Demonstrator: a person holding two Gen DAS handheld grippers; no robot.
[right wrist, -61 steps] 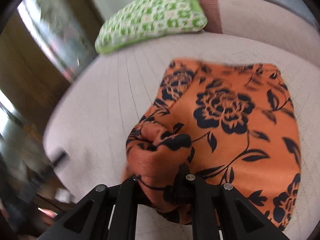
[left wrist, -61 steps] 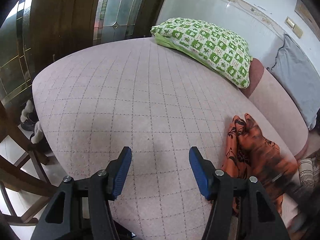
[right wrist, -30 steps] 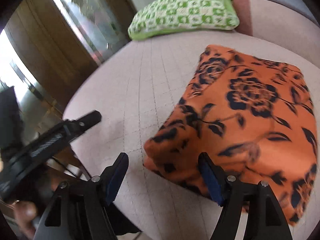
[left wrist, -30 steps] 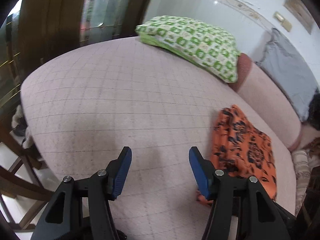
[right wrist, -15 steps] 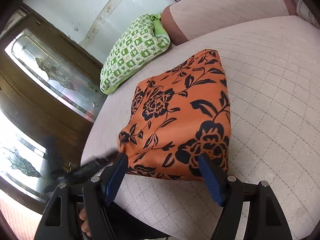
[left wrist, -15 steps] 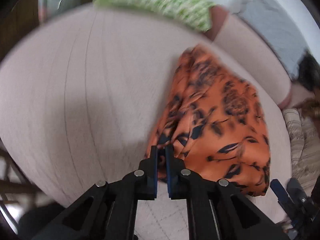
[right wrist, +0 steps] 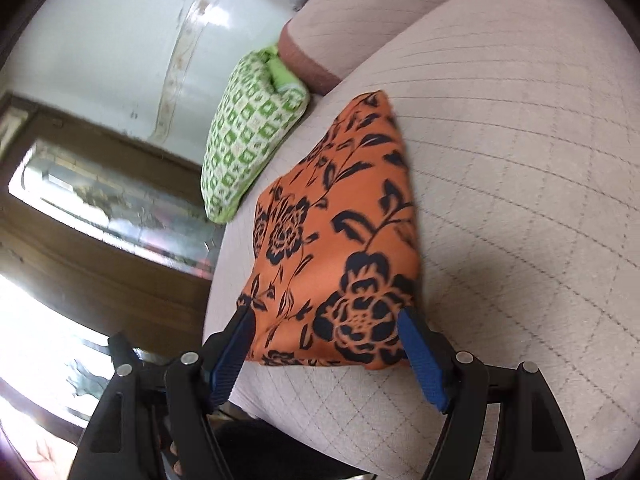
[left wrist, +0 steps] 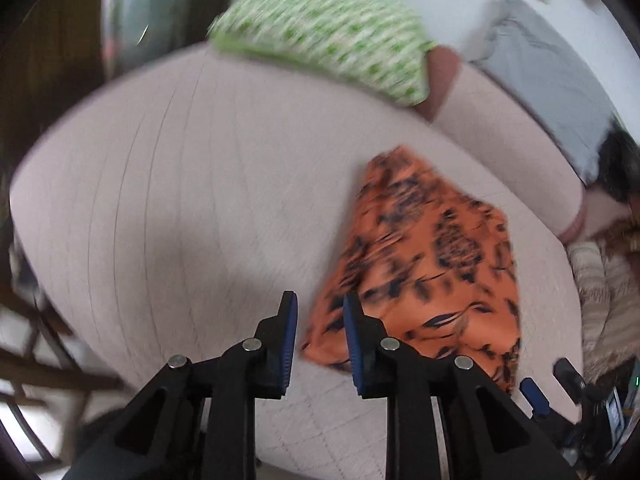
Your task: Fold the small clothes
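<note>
Folded orange floral cloth (right wrist: 336, 240), smooth w/ black flower print, roughly rectangular, lies on quilted pink sofa seat (right wrist: 520, 200). Left gripper (left wrist: 318, 312) jaws opening, apparently nothing pinched (blurry). Right gripper (right wrist: 326, 336) spread wide astride cloth's near edge. Checked green pillow (right wrist: 248, 132) behind.

The left wrist camera sat just behind the left tongs (left wrist: 316, 322) and looked steeply down along them at the pale pink quilted cushion (left wrist: 180, 208), with the folded orange cloth with black flowers (left wrist: 432, 264) just ahead to their right. The right wrist camera looked from behind the right tongs (right wrist: 326, 334), rolled and tilted gently downward, close to that cloth's (right wrist: 340, 240) near edge. Both views shared the cloth, the cushion (right wrist: 520, 160) and the green-and-white checked pillow (left wrist: 328, 36) far beyond the tongs (right wrist: 248, 132).
</note>
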